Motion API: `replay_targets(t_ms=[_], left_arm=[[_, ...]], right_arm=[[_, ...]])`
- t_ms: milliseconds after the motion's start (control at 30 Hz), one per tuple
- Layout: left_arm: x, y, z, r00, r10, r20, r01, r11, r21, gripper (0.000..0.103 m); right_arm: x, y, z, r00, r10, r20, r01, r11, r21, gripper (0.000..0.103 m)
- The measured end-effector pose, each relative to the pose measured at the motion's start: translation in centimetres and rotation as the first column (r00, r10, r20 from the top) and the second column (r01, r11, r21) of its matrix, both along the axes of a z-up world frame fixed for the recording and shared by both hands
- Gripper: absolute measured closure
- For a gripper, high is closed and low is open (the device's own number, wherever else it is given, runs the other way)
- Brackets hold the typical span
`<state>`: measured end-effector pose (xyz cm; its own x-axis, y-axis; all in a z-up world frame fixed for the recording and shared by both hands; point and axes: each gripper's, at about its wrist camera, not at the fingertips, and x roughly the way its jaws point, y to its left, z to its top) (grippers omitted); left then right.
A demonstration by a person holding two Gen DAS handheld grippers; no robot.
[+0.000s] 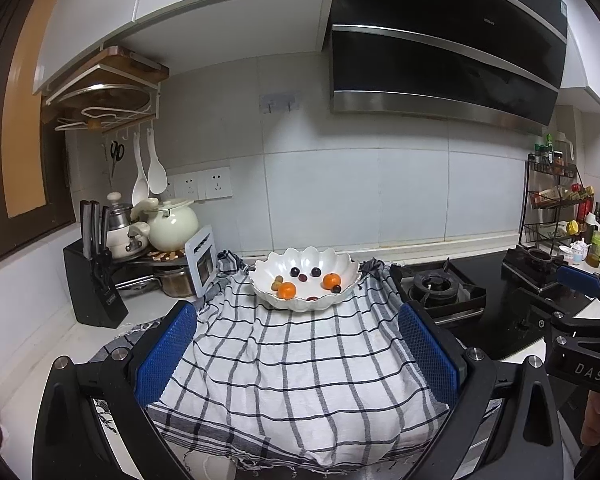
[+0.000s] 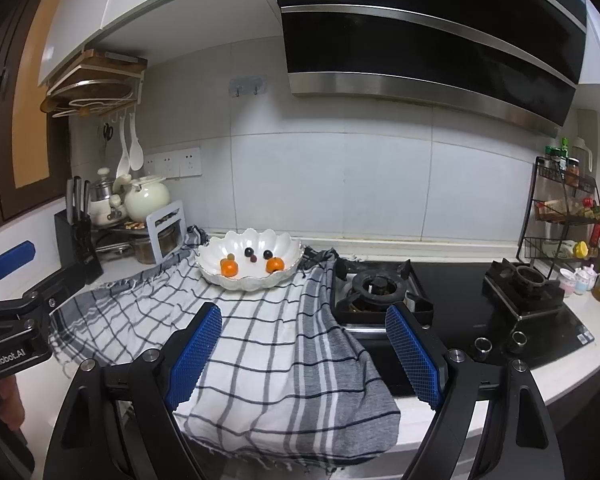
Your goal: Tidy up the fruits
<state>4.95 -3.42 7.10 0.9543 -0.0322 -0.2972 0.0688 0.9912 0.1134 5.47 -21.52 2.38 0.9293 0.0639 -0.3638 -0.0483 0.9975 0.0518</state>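
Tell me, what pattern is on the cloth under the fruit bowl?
The cloth is white with dark checked lines and grey stripes at its edges, clearest in the left wrist view.

We see a pale counter (image 2: 572,364) running along the tiled wall. A checked cloth (image 2: 276,364) lies on it directly under the right gripper (image 2: 306,356), draping over the front edge. Ahead of the gripper a white bowl (image 2: 248,276) sits on the cloth. To its right the black hob (image 2: 484,312) is set into the counter; far left stands a knife block (image 2: 78,250).
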Motion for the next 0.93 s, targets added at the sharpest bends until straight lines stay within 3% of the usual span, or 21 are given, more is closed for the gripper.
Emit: replay_targets(t_ms=[933], left_arm=[[0.14, 0.09, 0.25, 1.000, -0.010, 0.005, 0.010, 1.000, -0.002, 0.000]], right_arm=[[0.04, 0.30, 0.23, 1.000, 0.009, 0.000, -0.009, 1.000, 0.002, 0.018]])
